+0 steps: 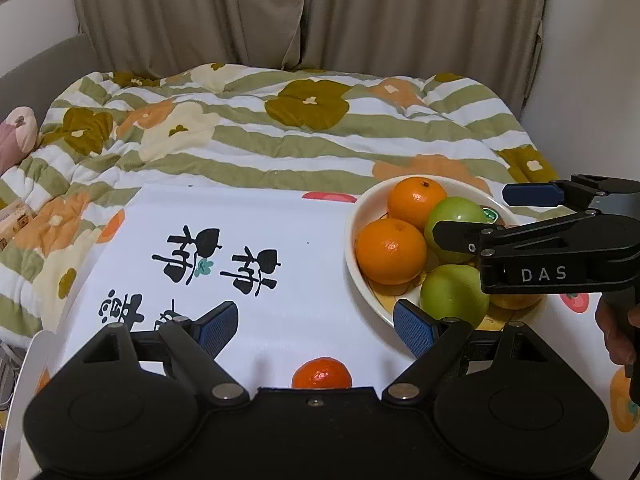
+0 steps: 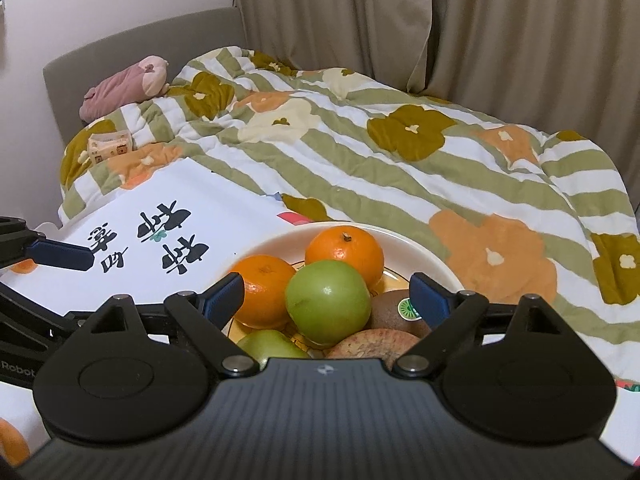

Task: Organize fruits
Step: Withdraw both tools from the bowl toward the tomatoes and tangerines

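A cream bowl (image 1: 352, 240) (image 2: 420, 246) holds two oranges (image 1: 391, 251) (image 2: 345, 255), two green apples (image 1: 454, 304) (image 2: 328, 307), a kiwi (image 2: 390, 314) and a reddish apple (image 2: 372, 344). A small mandarin (image 1: 322, 373) lies alone on the white printed cloth (image 1: 240, 240), close below my left gripper (image 1: 316, 330), which is open and empty. My right gripper (image 2: 327, 296) (image 1: 468, 216) is open and empty, its fingers straddling the fruit in the bowl from above.
The cloth lies on a table edge before a bed with a flowered striped quilt (image 1: 280, 128). A pink plush toy (image 2: 124, 88) and a small snack packet (image 2: 110, 146) lie near the headboard. Curtains (image 1: 320, 12) hang behind.
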`<act>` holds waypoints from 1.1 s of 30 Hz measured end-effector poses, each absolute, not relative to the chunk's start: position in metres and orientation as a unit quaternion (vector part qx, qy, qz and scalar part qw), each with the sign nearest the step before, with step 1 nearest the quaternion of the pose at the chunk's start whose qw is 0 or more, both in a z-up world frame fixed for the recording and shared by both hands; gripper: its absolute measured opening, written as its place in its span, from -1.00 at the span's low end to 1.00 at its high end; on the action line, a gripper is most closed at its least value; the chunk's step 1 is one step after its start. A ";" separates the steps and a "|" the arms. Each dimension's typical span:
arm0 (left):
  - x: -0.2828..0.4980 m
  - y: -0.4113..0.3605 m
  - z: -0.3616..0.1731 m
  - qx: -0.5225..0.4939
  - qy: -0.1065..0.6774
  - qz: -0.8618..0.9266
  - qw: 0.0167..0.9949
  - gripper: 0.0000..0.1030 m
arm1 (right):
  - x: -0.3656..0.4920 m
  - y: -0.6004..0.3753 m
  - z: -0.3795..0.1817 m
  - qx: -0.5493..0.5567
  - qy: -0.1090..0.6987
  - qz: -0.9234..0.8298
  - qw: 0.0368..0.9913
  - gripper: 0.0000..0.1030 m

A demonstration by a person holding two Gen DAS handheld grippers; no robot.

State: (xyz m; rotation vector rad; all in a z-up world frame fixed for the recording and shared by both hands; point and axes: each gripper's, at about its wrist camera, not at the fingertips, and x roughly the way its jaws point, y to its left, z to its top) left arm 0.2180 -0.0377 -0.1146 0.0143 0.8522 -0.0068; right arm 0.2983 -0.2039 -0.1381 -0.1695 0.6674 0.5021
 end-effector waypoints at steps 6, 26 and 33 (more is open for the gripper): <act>0.212 -0.038 -0.105 0.012 0.401 -0.010 0.916 0.71 | 0.287 -0.206 -0.124 -0.079 0.317 0.234 0.916 1.00; 0.140 -0.023 -0.056 0.029 0.331 -0.092 0.939 0.92 | 0.175 -0.231 -0.064 -0.013 0.298 0.098 0.949 1.00; 0.126 -0.014 -0.060 0.046 0.330 -0.125 0.935 0.92 | 0.128 -0.230 -0.072 -0.005 0.313 0.043 0.949 1.00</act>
